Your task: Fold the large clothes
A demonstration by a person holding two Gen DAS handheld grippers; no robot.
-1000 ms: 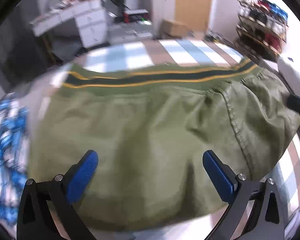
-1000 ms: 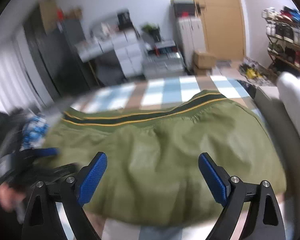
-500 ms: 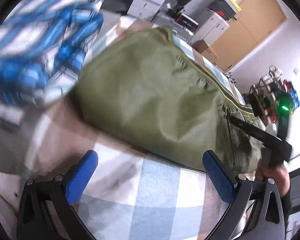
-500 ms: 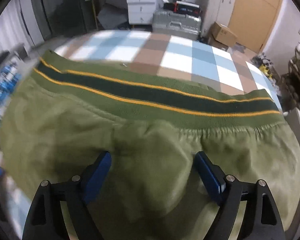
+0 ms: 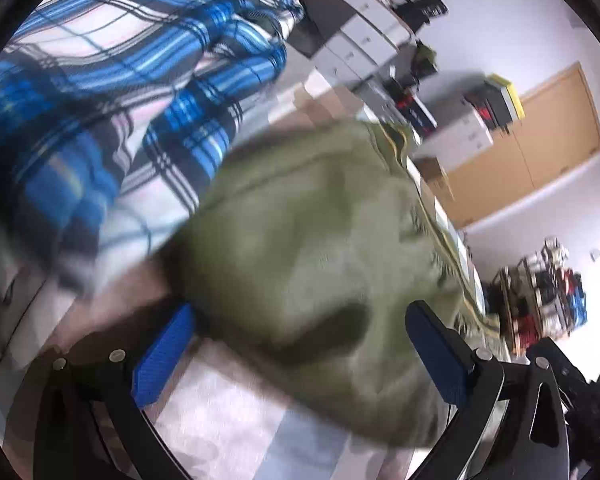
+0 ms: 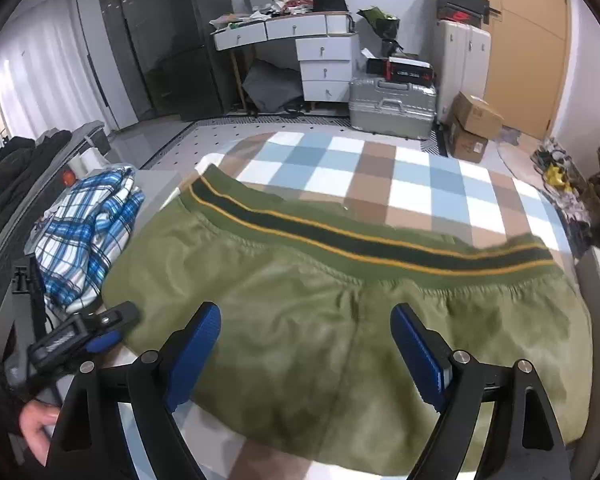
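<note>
Off to the left of the left claw (image 5: pixel 296 356), a blue plaid garment (image 6: pixel 88 232) is lying bunched, just beside the olive green garment (image 6: pixel 340 300). That claw is gaping wide with the olive garment's end lying between its pads; the view is smeared, so whether either pad is touching cloth is, I think, not to be told. The green garment is spreading flat on the checked blanket (image 6: pixel 380 176), its striped waistband (image 6: pixel 360 244) on the far side of both claws. The right claw (image 6: pixel 304 350) is hovering over the middle, also gaping, its jaws having just been shifting a little, with nothing pinched. To fold cleanly, each claw should be pinching all layers at an edge, lifting together, keeping the waistband straight
</note>
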